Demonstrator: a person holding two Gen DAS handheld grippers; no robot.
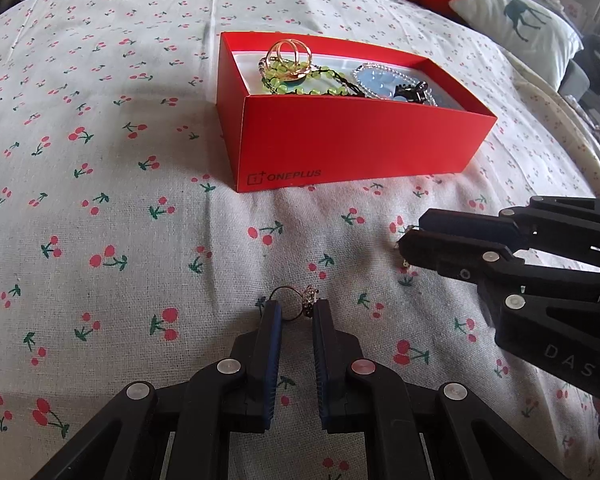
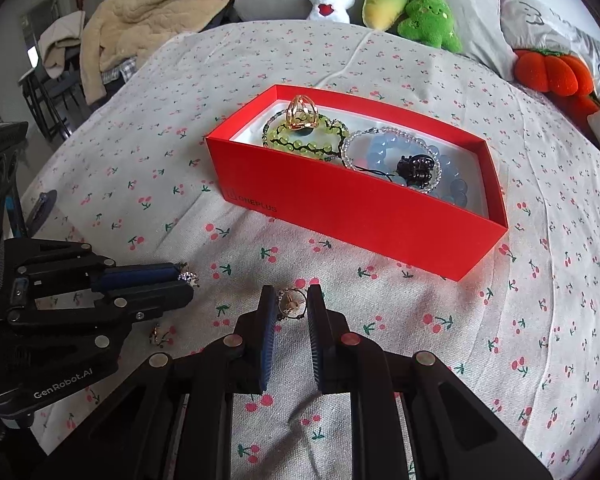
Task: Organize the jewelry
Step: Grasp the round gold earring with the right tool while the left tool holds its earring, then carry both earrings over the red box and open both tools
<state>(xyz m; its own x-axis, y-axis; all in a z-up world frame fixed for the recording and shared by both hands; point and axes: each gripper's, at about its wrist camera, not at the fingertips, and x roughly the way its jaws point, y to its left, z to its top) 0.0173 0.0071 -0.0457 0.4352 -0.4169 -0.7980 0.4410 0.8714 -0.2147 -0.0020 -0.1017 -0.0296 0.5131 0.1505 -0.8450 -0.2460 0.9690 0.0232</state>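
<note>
While the red box [image 1: 352,120] sits further back on the cherry bedsheet [image 1: 100,200], the left gripper [image 1: 296,312] pinches one ring [image 1: 300,300] in front of it. The right gripper [image 2: 292,306] nips a small charm [image 2: 290,304], maybe an earring. One loose earring [image 2: 160,334] lies nearby. Inside the box are one gold ring [image 2: 302,116], three bead bracelets and one black clip [image 2: 416,168].

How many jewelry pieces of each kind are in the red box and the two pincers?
Rings: 3 (gold ring, left-held ring, right-held ring)
Bead bracelets: 3 (green bracelet, clear bracelet, blue bracelet)
Hair clip: 1
Total: 7
</note>
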